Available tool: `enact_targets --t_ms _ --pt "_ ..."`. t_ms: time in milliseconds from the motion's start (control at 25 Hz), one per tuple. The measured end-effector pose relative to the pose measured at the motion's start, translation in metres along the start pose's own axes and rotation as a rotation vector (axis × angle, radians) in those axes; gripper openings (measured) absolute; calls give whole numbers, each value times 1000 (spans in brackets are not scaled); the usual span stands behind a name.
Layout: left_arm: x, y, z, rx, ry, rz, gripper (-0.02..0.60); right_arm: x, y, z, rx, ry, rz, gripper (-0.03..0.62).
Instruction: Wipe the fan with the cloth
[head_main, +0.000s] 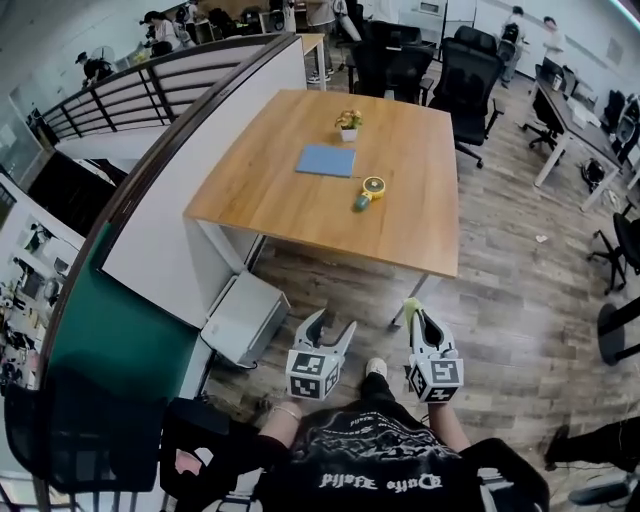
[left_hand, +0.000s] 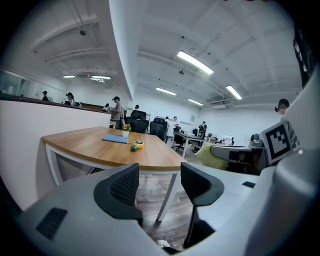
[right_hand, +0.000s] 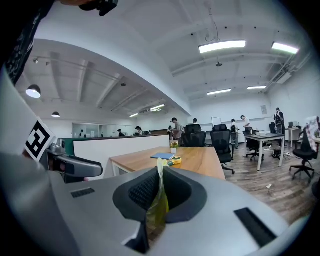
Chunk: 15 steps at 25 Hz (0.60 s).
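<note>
A small yellow fan (head_main: 372, 187) with a green handle lies on the wooden table (head_main: 300, 205), well ahead of both grippers; it shows too in the left gripper view (left_hand: 138, 144) and the right gripper view (right_hand: 175, 160). My right gripper (head_main: 414, 312) (right_hand: 159, 187) is shut on a yellow-green cloth (right_hand: 159, 205) (head_main: 410, 304), a strip of it standing up between the jaws. My left gripper (head_main: 333, 322) (left_hand: 159, 180) is open and holds nothing. Both hang over the floor in front of the table's near edge.
A blue flat pad (head_main: 325, 160) and a small potted plant (head_main: 348, 123) lie behind the fan. A white partition (head_main: 190, 190) runs along the table's left, with a grey box (head_main: 245, 317) on the floor beside it. Black office chairs (head_main: 468, 85) stand beyond the table.
</note>
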<state>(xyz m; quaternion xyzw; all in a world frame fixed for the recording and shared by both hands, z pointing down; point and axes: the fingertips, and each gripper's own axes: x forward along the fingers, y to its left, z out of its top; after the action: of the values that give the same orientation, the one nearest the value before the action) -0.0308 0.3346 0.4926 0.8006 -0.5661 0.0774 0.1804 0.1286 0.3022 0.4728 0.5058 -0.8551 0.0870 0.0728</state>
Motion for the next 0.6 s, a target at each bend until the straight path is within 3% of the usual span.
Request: enact_targets --t_ms 400,600 --pt "121 14 47 -29 -6 63 274 109 -81 34 -57 23 85 26" --pt "174 14 54 -44 -4 96 275 149 -117 36 -76 34 133 26"
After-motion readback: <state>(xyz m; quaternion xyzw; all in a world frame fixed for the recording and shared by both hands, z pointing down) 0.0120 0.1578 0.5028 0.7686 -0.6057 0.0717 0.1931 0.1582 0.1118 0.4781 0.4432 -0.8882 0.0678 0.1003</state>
